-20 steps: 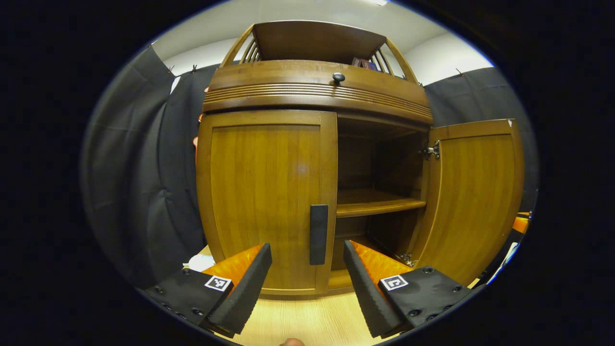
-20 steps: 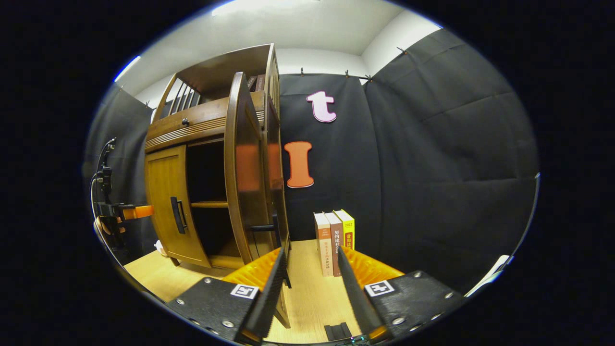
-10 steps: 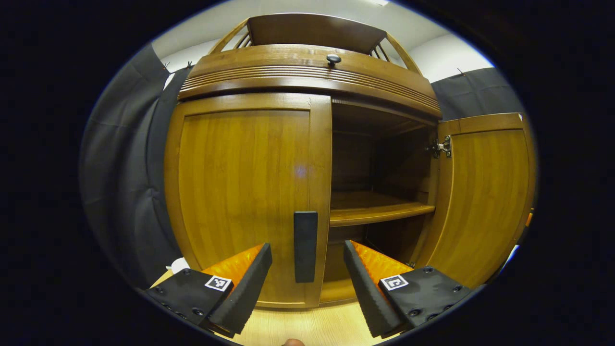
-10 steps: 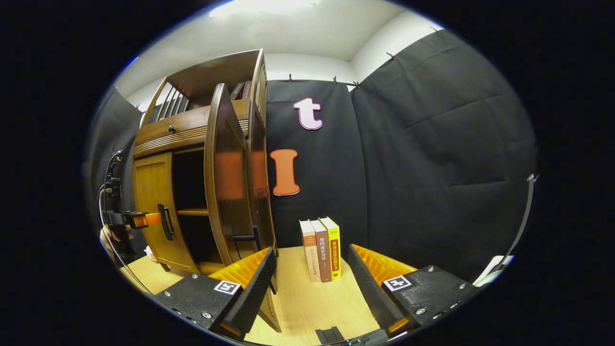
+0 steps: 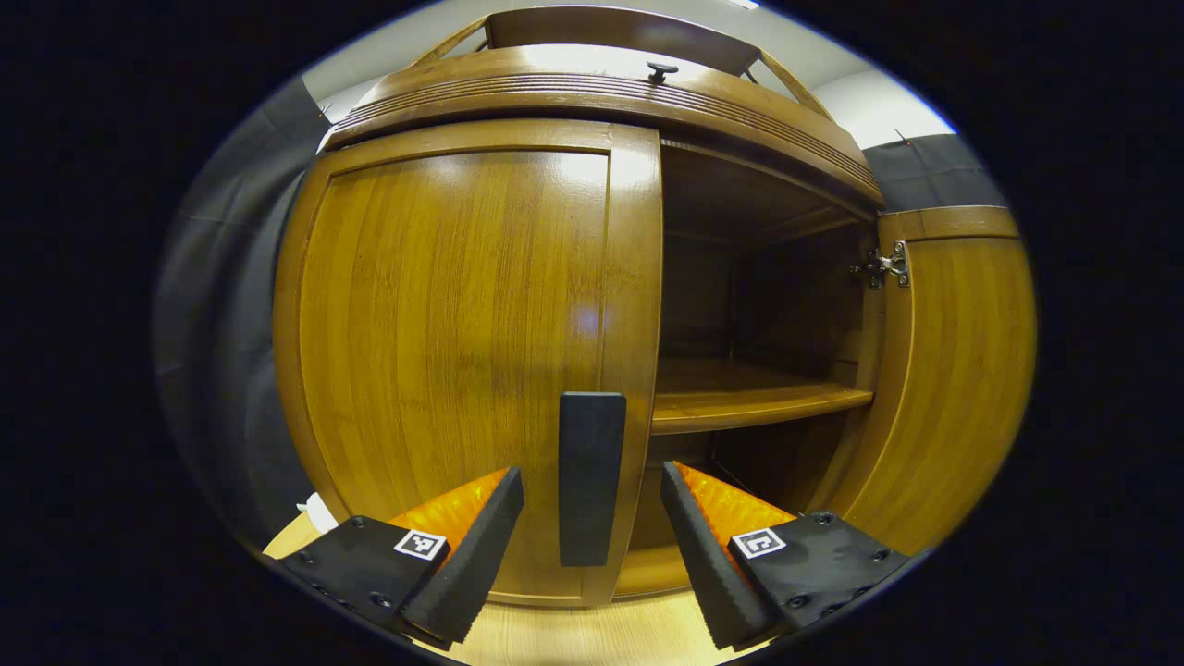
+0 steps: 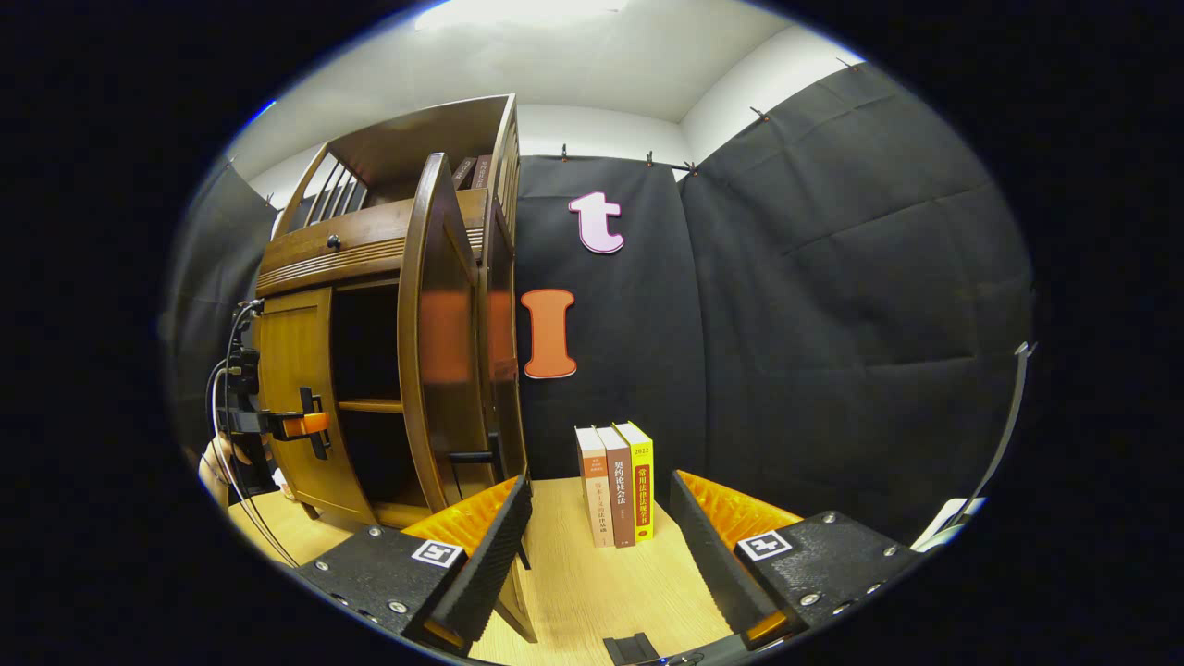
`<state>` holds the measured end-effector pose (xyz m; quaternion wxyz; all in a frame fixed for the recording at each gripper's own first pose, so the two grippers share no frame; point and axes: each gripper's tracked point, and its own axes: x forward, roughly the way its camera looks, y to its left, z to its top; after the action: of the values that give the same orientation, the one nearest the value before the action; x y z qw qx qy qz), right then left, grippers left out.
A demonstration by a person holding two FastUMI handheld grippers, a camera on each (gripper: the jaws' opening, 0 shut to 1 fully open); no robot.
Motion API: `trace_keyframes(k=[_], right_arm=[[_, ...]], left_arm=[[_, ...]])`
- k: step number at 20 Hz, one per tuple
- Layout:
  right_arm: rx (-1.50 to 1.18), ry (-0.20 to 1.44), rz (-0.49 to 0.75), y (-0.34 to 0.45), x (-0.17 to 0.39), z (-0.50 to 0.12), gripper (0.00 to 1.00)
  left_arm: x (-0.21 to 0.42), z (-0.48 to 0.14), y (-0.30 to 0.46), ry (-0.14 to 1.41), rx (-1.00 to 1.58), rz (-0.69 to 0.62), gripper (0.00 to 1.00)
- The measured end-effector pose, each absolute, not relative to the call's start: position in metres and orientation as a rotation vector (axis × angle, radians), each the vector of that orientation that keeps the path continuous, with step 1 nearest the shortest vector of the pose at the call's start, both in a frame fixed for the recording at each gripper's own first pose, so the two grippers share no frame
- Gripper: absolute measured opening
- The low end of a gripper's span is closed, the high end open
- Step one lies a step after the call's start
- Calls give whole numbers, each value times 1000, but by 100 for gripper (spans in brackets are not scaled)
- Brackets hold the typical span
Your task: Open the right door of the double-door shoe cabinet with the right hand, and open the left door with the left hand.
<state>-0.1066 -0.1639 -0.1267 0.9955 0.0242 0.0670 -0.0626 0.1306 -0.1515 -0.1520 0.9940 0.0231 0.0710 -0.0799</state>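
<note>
Your left gripper (image 5: 592, 518) was spread wide, its fingers on either side of the handle (image 5: 590, 476) of the left door (image 5: 453, 342), which was shut; whether either pad touched the handle was hard to judge. Your right gripper (image 6: 597, 546) was also spread, holding nothing, just beside the edge of the right door (image 6: 435, 351), which stood swung wide open. Three books (image 6: 615, 481) stood upright on the table (image 6: 592, 592) beyond it.
</note>
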Motion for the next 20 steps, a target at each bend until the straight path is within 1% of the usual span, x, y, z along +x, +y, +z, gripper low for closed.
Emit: trace_keyframes(k=[3,7,13,14,17,18,19,20], right_arm=[[59,135,-122,-162,-105,-128,92],[52,132,-123,-158,-107,-126,92],[38,130,-121,-152,-111,-121,92],[39,128,-121,-150,-113,-120,93],[29,129,-121,-147,-116,-117,92],[24,130,-122,-145,-117,-116,92],[22,131,-122,-144,-120,-114,92],[23,130,-122,-142,-120,-112,92]], left_arm=[[136,-152,-151,131,46,-163,74],[138,-159,-155,146,19,-175,59],[136,-162,-153,160,67,-164,36],[134,-164,-151,168,69,-158,37],[126,-162,-151,158,85,-173,30],[123,-163,-150,156,81,-181,30],[116,-160,-150,158,79,-194,27],[109,-160,-149,162,70,-202,26]])
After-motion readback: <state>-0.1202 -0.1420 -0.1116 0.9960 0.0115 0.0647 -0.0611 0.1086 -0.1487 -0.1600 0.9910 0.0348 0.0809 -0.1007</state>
